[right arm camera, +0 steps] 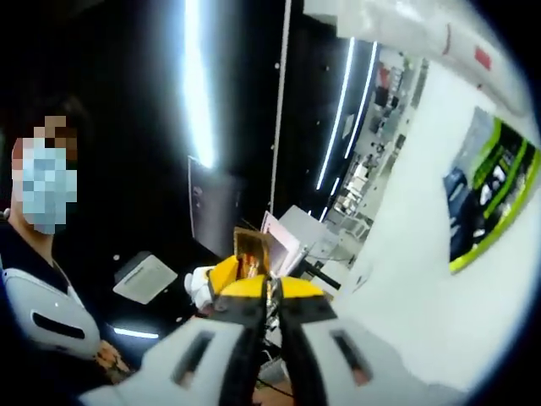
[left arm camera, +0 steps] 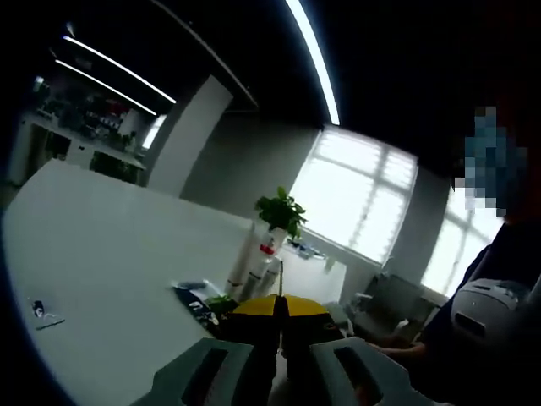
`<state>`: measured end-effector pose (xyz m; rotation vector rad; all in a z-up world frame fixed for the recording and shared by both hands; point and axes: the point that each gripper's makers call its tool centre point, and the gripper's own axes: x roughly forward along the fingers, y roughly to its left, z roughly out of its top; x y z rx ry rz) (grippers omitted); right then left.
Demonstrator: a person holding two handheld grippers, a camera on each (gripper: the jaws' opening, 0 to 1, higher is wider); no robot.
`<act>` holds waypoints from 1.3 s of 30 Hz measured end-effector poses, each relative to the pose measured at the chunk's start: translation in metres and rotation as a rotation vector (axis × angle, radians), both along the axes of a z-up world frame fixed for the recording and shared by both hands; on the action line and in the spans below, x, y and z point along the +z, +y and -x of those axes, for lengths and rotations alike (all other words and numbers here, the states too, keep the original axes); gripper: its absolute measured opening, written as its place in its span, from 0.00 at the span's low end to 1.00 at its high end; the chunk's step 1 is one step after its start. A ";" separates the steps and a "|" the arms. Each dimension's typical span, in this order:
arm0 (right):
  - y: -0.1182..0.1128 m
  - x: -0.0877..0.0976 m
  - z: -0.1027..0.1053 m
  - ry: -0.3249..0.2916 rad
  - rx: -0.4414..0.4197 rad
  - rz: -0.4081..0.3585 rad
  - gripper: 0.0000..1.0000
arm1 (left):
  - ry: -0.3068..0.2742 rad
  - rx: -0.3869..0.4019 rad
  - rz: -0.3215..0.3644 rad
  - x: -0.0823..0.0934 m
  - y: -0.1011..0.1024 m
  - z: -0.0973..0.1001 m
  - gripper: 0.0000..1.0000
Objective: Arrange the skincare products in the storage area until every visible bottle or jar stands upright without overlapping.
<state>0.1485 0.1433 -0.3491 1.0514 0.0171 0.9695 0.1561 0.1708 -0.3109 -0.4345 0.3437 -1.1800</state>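
Observation:
In the left gripper view my left gripper points over a white table, its yellow-tipped jaws pressed together with nothing between them. Beyond the tips stand a few white tubes with a red cap, and a dark flat packet lies beside them. The right gripper view is rolled sideways. There my right gripper has its jaws together too. A small gold-brown item shows just past the tips; I cannot tell whether it is held. White tubes and a dark and green packet lie on the table at the right.
A potted green plant stands behind the tubes. A small card lies at the table's near left. A person in dark clothes stands close on the right, also seen as a person at the left. Bright windows are behind.

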 end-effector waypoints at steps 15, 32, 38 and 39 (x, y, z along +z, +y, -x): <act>0.003 0.005 0.002 -0.019 0.017 -0.022 0.02 | 0.018 -0.003 0.014 -0.002 0.001 -0.001 0.00; -0.013 0.004 -0.004 -0.008 -0.008 -0.029 0.00 | 0.012 0.007 -0.046 -0.017 -0.001 -0.004 0.00; -0.017 0.005 -0.005 -0.006 -0.019 -0.017 0.00 | 0.027 -0.012 -0.050 -0.021 -0.002 -0.005 0.00; -0.018 0.005 -0.006 -0.006 -0.020 -0.015 0.00 | 0.031 -0.016 -0.053 -0.023 -0.002 -0.005 0.00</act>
